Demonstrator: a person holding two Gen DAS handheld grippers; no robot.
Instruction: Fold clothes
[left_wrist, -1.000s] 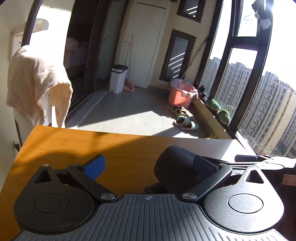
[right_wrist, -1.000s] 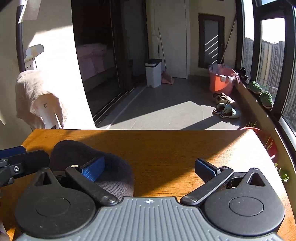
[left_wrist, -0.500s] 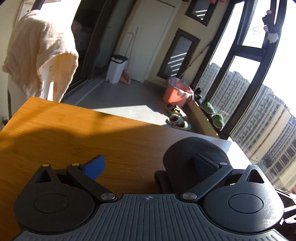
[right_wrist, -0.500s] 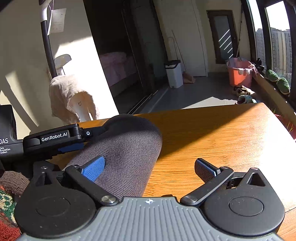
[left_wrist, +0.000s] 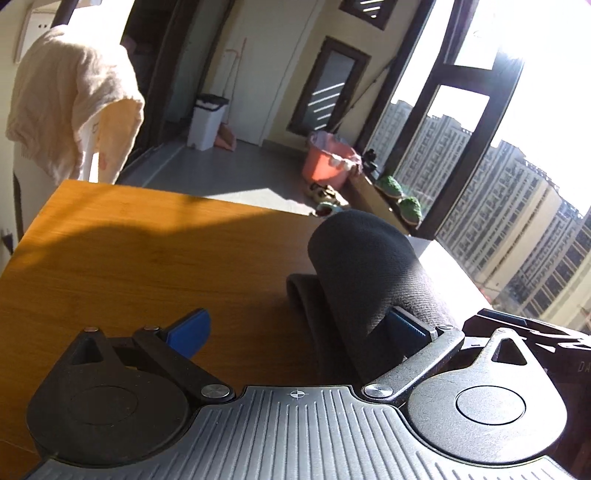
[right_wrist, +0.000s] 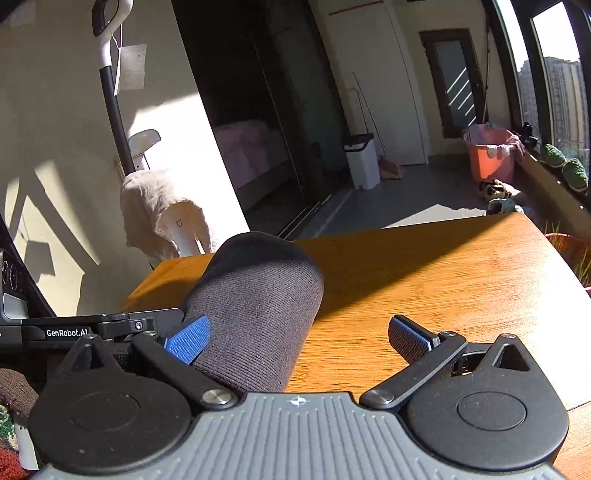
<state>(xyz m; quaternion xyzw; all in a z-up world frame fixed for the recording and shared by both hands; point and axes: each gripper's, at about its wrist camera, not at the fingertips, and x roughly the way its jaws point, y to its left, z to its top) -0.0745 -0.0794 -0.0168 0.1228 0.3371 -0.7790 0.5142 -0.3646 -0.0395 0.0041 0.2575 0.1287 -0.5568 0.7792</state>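
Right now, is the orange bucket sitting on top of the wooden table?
No, the orange bucket stands on the grey floor by the window, far behind the wooden table.

"GenRobot.AI" on left gripper (right_wrist: 92, 330)

**Dark knit draped over one finger above the wooden table**

The right gripper (right_wrist: 299, 338) stood with its fingers spread wide. A dark knit garment (right_wrist: 258, 295) lay over its left blue pad (right_wrist: 188, 339), bulging up above the wooden table (right_wrist: 443, 277). The left gripper (right_wrist: 92, 328) reached in beside it.
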